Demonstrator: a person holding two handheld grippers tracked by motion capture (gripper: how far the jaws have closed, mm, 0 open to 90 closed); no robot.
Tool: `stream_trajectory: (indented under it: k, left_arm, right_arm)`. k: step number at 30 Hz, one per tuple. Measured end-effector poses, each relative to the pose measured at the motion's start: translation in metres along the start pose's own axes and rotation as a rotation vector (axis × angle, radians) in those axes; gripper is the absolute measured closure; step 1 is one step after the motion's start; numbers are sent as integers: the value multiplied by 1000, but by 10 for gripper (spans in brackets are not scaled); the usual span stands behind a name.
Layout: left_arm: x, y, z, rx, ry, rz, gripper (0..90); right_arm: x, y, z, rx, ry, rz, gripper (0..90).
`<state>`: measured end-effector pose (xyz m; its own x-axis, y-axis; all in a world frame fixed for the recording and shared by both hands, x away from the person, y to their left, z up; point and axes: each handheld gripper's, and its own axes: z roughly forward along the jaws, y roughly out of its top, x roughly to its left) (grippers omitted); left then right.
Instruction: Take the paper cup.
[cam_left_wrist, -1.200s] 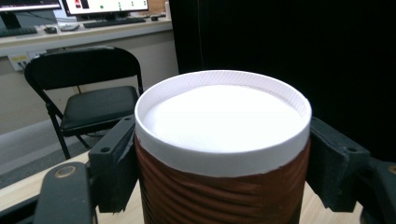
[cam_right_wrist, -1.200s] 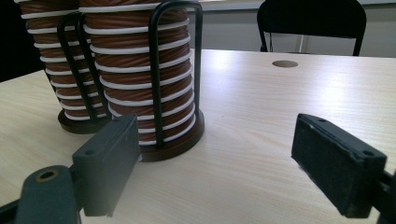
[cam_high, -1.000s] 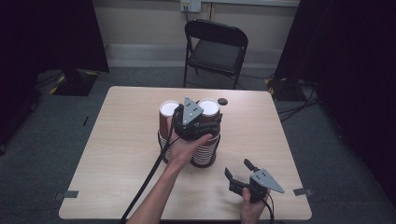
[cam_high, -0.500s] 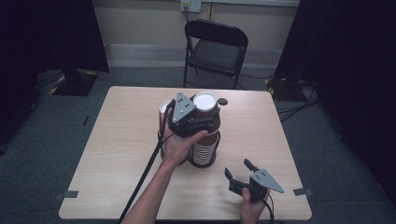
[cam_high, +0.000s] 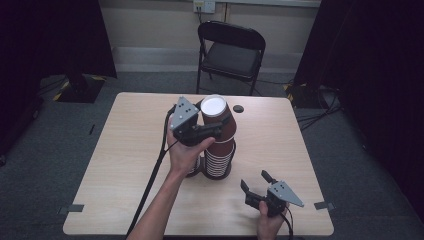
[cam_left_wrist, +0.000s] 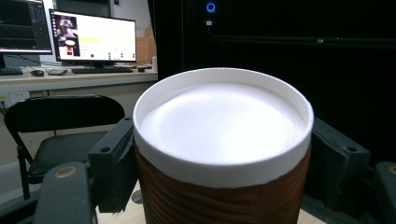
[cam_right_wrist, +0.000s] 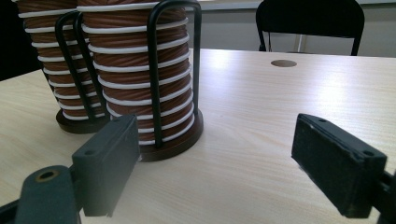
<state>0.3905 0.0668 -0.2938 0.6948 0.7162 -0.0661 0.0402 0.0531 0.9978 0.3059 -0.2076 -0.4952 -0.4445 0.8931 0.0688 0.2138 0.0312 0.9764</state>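
Brown cup (cam_high: 216, 119), clamped in our left tool (cam_high: 207, 131), hangs above the stack (cam_high: 219, 159) in its rack (cam_right_wrist: 173, 70) mid-surface, so we judge a lift-off under way, next needing a clear spot, while our right tool (cam_high: 256, 181) rests released nearby.

You are working in a lab or recording studio set up inside an office. Black curtains (cam_high: 370, 75) hang on both sides of your pale wooden worktop (cam_high: 125, 170), with a folding chair (cam_high: 231, 50) behind it on grey carpet. Past the chair, a desk holds lit monitors (cam_left_wrist: 93, 39) and a keyboard (cam_left_wrist: 100, 70).
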Motion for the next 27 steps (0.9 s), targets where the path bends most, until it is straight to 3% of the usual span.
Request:
stream_trajectory:
  k: [5, 8, 12, 14, 23, 27]
  left_arm:
    - [3, 4, -6, -28, -4, -21, 221]
    - [-1, 6, -11, -45, 3, -4, 222]
    - [-1, 8, -15, -33, 10, 6, 222]
    - [-1, 9, -16, -45, -7, -9, 222]
    - [-6, 13, -32, -49, -21, 2, 222]
    - [-7, 14, -39, -33, -55, 5, 222]
  right_arm:
    - [0, 0, 0, 1, 3, -3, 147]
    - [0, 0, 0, 2, 2, -3, 147]
    - [0, 0, 0, 2, 2, -3, 148]
    - [0, 0, 0, 2, 2, -3, 147]
    - [0, 0, 0, 2, 2, -1, 147]
    - [0, 0, 0, 2, 0, -5, 146]
